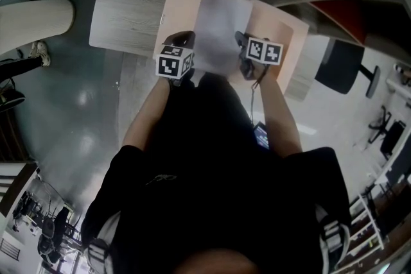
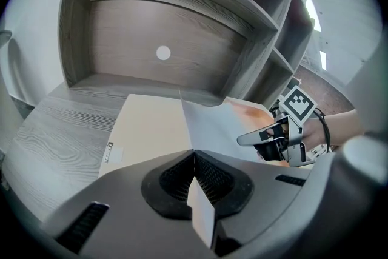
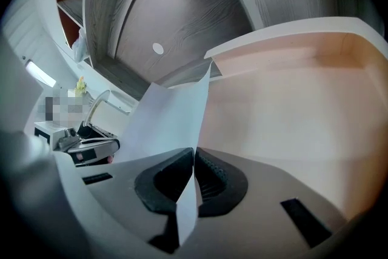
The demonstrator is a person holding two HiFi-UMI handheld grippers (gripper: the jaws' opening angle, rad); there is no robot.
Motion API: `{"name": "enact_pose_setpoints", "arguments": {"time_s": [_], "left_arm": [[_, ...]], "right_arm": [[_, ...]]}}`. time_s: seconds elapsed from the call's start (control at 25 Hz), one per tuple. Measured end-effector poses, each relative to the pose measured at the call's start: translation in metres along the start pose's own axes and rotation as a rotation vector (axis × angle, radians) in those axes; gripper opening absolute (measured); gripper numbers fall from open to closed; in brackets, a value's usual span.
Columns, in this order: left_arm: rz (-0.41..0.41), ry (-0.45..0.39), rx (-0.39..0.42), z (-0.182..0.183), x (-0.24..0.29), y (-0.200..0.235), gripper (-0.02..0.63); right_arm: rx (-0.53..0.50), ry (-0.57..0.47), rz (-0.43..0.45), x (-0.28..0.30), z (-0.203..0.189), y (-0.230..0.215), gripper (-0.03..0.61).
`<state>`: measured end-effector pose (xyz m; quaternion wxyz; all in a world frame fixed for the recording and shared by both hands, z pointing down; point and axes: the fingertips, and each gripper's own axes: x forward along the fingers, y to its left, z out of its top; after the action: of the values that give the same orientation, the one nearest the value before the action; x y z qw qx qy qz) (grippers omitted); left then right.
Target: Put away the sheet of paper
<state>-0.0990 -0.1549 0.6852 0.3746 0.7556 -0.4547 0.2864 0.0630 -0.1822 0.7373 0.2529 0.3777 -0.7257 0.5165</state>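
Observation:
A white sheet of paper (image 1: pixel 218 25) hangs between my two grippers above an open beige folder (image 1: pixel 178 6) on the grey wooden desk. My left gripper (image 1: pixel 183 64) is shut on the sheet's near left edge (image 2: pixel 203 215). My right gripper (image 1: pixel 247 61) is shut on its near right edge (image 3: pixel 188 203). In the left gripper view the sheet (image 2: pixel 212 127) rises from the jaws toward the right gripper (image 2: pixel 276 136). In the right gripper view the sheet (image 3: pixel 167 121) stands between the jaws, with the folder's inner face (image 3: pixel 291 106) to the right.
The desk (image 1: pixel 125 16) has shelf compartments (image 2: pixel 163 27) behind it with a round cable hole (image 2: pixel 163 53). A black chair (image 1: pixel 339 66) stands at the right on the pale floor. The person's arms and dark clothing fill the lower middle of the head view.

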Motion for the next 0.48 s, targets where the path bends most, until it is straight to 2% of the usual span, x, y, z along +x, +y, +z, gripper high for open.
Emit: {"name": "enact_pose_setpoints", "arguments": {"time_s": [0.24,0.36,0.4,0.48], "left_arm": [[-0.02,0.005,0.002,-0.0005,0.0039,-0.0064,0.046],[-0.022,0.013,-0.012,-0.0033,0.0044,-0.005,0.046],[-0.023,0.016,-0.025,-0.0048,0.0051,-0.0037,0.046],[-0.019,0.023,-0.06,-0.0088,0.0072,-0.0002,0.046]], "right_arm": [[-0.004,-0.011,-0.011,-0.006,0.0002,-0.0064,0.02],[-0.071,-0.027,-0.044,-0.0081,0.0037,-0.0045,0.022],[-0.107,-0.031,-0.059,-0.0085,0.0053,-0.0031,0.04],[-0.188,-0.036,-0.082,-0.0088,0.0089,0.0009,0.2]]}}
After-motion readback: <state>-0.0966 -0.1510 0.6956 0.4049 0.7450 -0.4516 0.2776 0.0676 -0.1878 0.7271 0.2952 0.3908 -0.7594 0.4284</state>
